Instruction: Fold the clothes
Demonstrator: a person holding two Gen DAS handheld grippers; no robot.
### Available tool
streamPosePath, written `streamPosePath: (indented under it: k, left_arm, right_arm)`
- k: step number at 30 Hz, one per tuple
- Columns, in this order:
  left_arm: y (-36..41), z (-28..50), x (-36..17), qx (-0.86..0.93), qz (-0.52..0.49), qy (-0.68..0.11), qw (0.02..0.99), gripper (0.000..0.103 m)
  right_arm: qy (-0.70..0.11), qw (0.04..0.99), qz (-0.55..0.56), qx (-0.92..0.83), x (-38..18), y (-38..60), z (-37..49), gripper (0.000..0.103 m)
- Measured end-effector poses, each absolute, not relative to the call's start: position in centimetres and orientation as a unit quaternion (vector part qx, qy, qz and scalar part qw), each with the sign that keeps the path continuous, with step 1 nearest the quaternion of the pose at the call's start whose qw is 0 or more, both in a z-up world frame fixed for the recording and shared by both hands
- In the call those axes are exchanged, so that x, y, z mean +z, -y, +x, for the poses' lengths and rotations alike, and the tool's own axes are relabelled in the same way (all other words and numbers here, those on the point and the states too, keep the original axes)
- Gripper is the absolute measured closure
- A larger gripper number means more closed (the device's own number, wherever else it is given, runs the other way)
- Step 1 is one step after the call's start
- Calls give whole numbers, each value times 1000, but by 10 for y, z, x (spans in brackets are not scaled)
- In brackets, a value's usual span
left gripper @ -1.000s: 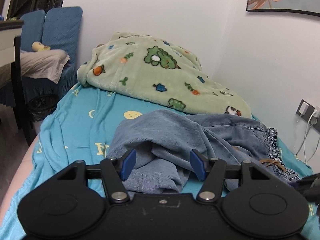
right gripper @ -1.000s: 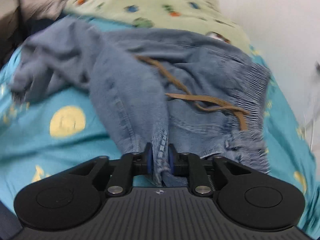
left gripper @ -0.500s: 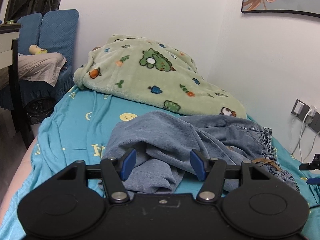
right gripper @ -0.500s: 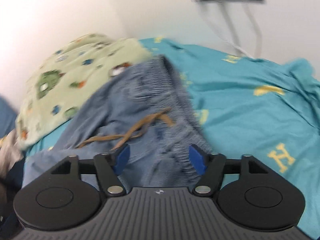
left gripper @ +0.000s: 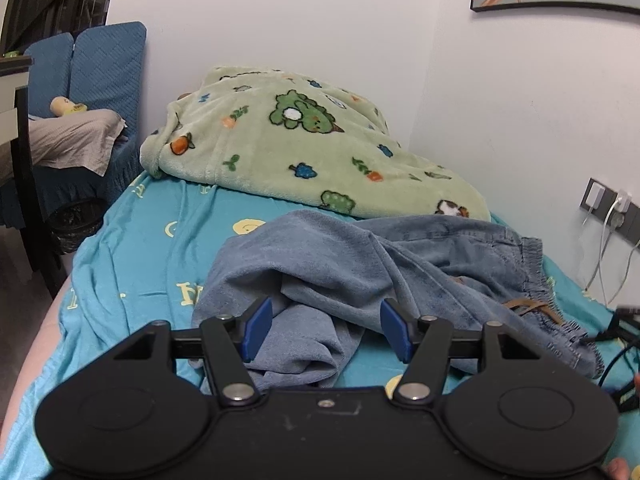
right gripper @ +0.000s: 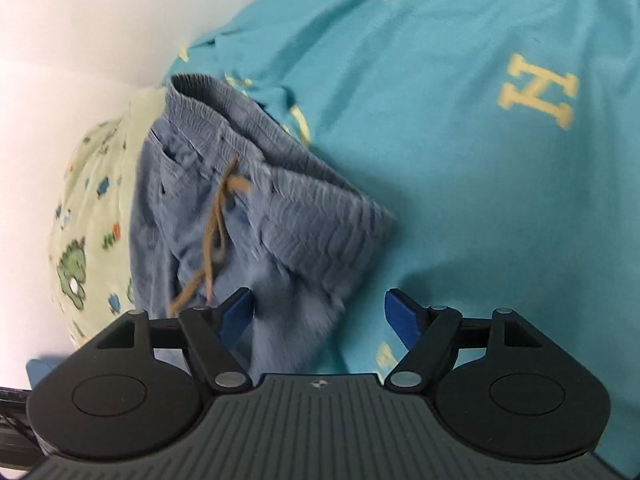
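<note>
Bedding in turquoise, a sheet (left gripper: 132,248) printed with yellow letters, is seen covering the bed. Across the centre of the left wrist frame, crumpled denim trousers (left gripper: 360,264) are spread, below a green blanket (left gripper: 288,152). The left gripper (left gripper: 326,330) is held apart over a bunched leg. The right gripper (right gripper: 318,318) is opening, nothing clamped, just below the waistband.

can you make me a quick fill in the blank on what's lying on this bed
1. The crumpled denim trousers lie on a bed sheet coloured ____.
2. The cord at the trousers' waistband is coloured ____.
3. Behind the trousers, by the wall, lies a green ____ printed with cartoon animals.
4. The chargers are plugged into the wall on the ____ side of the left wrist view.

Missing words: turquoise; brown; blanket; right
</note>
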State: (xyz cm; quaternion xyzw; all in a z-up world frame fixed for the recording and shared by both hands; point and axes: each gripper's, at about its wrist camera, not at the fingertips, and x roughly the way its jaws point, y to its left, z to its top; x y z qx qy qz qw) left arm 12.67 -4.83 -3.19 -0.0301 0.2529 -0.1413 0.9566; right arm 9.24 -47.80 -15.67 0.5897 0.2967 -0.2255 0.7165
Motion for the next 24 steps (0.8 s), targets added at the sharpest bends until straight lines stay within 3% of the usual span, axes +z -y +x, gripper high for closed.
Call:
streamPosePath:
  k: [4, 10, 20, 24]
  left_arm:
    - [50, 127, -34, -138, -25, -255, 957, 46]
    - [53, 129, -39, -129, -20, -260, 957, 46]
    - [60, 122, -40, -137, 3, -249, 959, 46]
    - [59, 124, -42, -140, -5, -257, 956, 46]
  right_arm:
    - [-282, 716, 593, -237, -164, 492, 99, 32]
    - [-238, 752, 568, -234, -142, 499, 96, 82]
    - [-90, 830, 488, -255, -82, 525, 80, 88]
    - [-71, 834, 455, -305, -88, 549, 80, 88]
